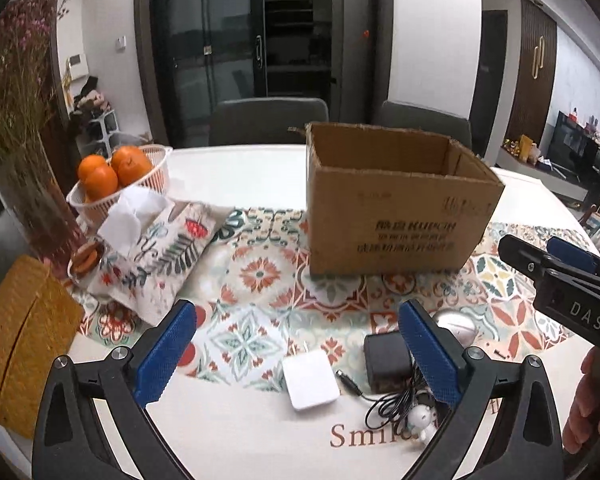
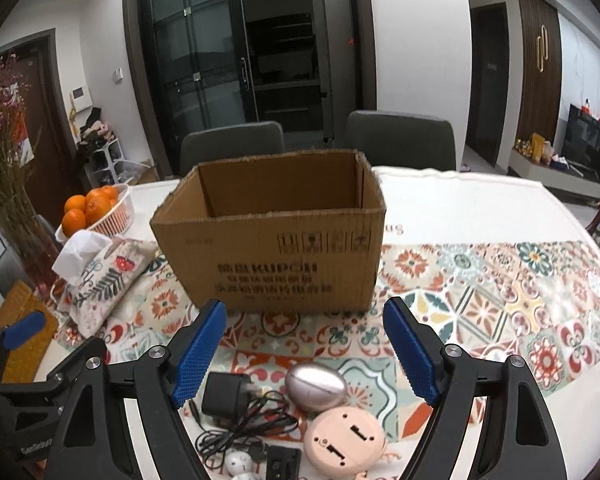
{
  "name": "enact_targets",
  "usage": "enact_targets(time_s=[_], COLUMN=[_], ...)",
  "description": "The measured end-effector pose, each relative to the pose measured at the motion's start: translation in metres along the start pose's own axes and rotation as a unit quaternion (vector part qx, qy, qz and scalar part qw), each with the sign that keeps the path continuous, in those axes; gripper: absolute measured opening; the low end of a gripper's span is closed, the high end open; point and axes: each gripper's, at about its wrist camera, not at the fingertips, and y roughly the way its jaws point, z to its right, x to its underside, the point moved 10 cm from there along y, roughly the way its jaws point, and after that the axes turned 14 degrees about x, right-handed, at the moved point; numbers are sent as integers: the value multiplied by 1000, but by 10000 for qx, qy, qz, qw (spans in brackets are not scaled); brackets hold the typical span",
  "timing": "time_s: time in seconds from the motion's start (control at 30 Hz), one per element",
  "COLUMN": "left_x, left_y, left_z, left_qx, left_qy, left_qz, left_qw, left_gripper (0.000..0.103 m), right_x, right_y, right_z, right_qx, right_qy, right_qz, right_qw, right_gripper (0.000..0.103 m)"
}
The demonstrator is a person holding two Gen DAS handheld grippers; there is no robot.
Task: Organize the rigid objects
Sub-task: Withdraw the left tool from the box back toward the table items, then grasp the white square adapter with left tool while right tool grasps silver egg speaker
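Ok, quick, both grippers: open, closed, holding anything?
Left gripper: open, nothing between the pads, above the white charger.
Right gripper: open, empty, above the silver egg-shaped object.

"KUPCH" on cardboard box (image 1: 396, 208); "Smile" on tablecloth (image 1: 260, 436).

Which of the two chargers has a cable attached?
The black charger: a thin black cable trails from it. The white charger shows bare prongs, no cable.

The box (image 2: 272, 240) is matt brown corrugated cardboard with ragged edges. A glossy metallic egg-shaped piece (image 2: 316, 386) lies near a matt black plastic adapter (image 2: 224, 398). Blue claw pads (image 2: 198, 354) look finely ribbed.
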Motion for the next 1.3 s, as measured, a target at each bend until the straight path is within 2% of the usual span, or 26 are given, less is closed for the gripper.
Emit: enact_targets(time_s=[0.37, 0.83, 1.17, 1.3], left_x=[30, 62, 83, 88], left_y=[19, 56, 80, 88], left_z=[-8, -15, -17, -19], left_qx=[-113, -25, 137, 51], left_qy=[-89, -291, -638, -683], left_qz=[-373, -937, -1332, -1428], left_qw=[9992, 9952, 9889, 9874], left_gripper=[101, 97, 86, 82], right_x=[30, 66, 80, 85], right_y=[23, 58, 74, 83], right_z=[4, 4, 6, 1], right_qx=[171, 258, 344, 267], right_qy=[70, 82, 118, 154], right_qz=[-352, -961, -1308, -1489], right_qw=[9992, 9950, 9907, 9884], right_gripper=[81, 81, 81, 81])
